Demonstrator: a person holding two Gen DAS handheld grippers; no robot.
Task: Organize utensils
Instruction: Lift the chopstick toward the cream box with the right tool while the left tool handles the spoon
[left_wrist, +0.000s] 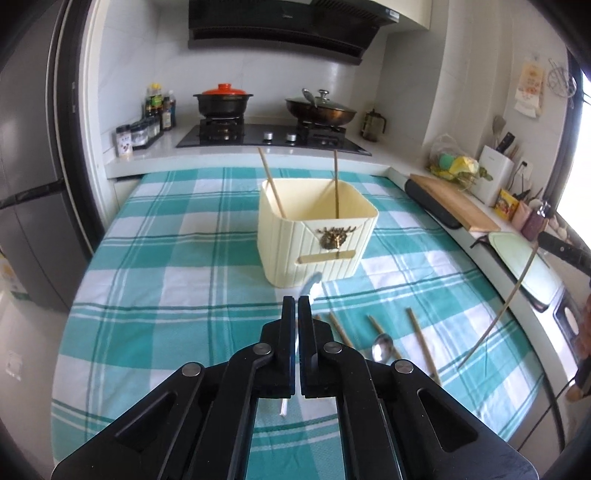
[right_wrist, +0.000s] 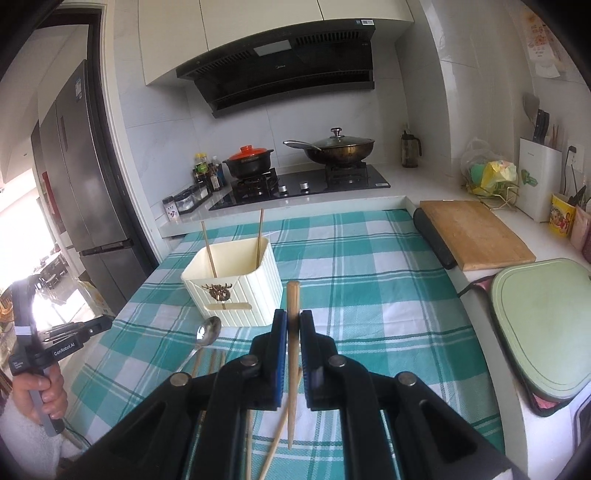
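A cream ribbed utensil holder (left_wrist: 317, 243) stands on the checked tablecloth with two chopsticks (left_wrist: 271, 184) leaning inside; it also shows in the right wrist view (right_wrist: 236, 284). My left gripper (left_wrist: 297, 306) is shut on a metal spoon (right_wrist: 208, 332), held above the cloth just in front of the holder. My right gripper (right_wrist: 293, 323) is shut on a wooden chopstick (right_wrist: 293, 354), held upright to the right of the holder. Several loose chopsticks (left_wrist: 423, 339) and another spoon (left_wrist: 382, 347) lie on the cloth below.
The teal checked tablecloth (left_wrist: 166, 258) covers the table. A stove with a black pot (left_wrist: 223, 101) and a wok (left_wrist: 319, 109) is behind. A wooden cutting board (right_wrist: 474, 232) and a green board (right_wrist: 543, 325) lie on the right counter.
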